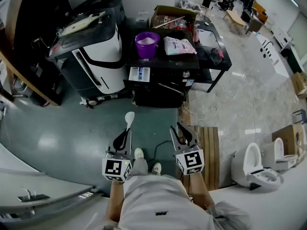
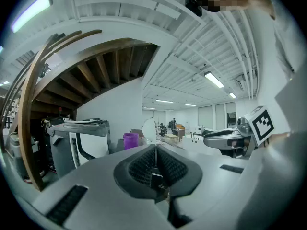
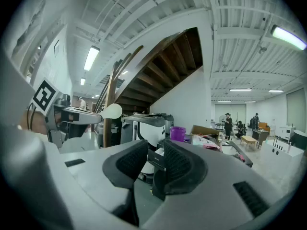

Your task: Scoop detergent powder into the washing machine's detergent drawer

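While standing well back from the black tabletop [image 1: 165, 61], grips a white spoon [image 1: 129, 119] by its thin handle in the clenched fingers of the left gripper [image 1: 125, 132], bowl pointed forward toward the tabletop and well apart from everything on it. Confirmed in the left gripper view: dark ribbed pads [image 2: 139, 169] pressed together on the handle, with the pale bowl of the spoon [image 2: 149, 128] rising above them. Carries the right gripper [image 1: 180, 131] just beside the left at much the same height, fingers released and spread with nothing between them; in the right gripper view, a clear gap between the two pads. Farther ahead, on the tabletop: a purple bucket [image 1: 147, 44] with pale contents, a printed bag [image 1: 179, 45] lying flat just to its right, and a small white and blue drawer [image 1: 139, 74] at the front edge, nearer than the bucket. Left of the tabletop, a black and white machine [image 1: 91, 51] on the green floor [image 1: 57, 128]. Behind the bucket, an open cardboard box [image 1: 172, 16]. Nearer the feet, wooden slats [image 1: 211, 147] below the right gripper and two white toilets [image 1: 253, 164] off to the right.
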`<state>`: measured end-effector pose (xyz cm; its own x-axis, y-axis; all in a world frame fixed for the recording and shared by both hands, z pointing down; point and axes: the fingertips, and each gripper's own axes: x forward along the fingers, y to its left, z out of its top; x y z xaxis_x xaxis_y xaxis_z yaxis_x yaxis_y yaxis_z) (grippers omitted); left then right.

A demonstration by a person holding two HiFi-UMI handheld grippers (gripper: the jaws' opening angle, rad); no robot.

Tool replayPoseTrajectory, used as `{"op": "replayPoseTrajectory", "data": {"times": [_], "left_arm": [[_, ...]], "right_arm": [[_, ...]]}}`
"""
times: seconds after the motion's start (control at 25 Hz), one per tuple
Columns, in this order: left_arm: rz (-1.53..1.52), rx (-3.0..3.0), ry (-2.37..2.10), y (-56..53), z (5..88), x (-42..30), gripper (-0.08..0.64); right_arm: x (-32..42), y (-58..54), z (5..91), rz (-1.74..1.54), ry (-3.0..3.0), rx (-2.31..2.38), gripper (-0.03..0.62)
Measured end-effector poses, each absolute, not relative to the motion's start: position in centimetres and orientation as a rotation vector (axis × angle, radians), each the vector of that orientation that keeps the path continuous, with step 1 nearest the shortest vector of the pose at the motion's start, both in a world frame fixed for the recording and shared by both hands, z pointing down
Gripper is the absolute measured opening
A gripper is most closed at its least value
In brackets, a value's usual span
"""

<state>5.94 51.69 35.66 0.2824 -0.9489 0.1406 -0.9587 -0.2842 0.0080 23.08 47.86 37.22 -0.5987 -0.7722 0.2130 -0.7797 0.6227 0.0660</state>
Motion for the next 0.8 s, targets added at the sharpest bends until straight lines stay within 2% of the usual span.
{"op": "replayPoseTrajectory", "data": {"times": [0.8], "left_arm": [[0.121, 2.426, -1.812, 41.4, 37.3, 0.9, 0.015]], "right_arm": [[18.2, 38.3, 39.0, 0.066, -2.582, 1.256, 0.095]]}}
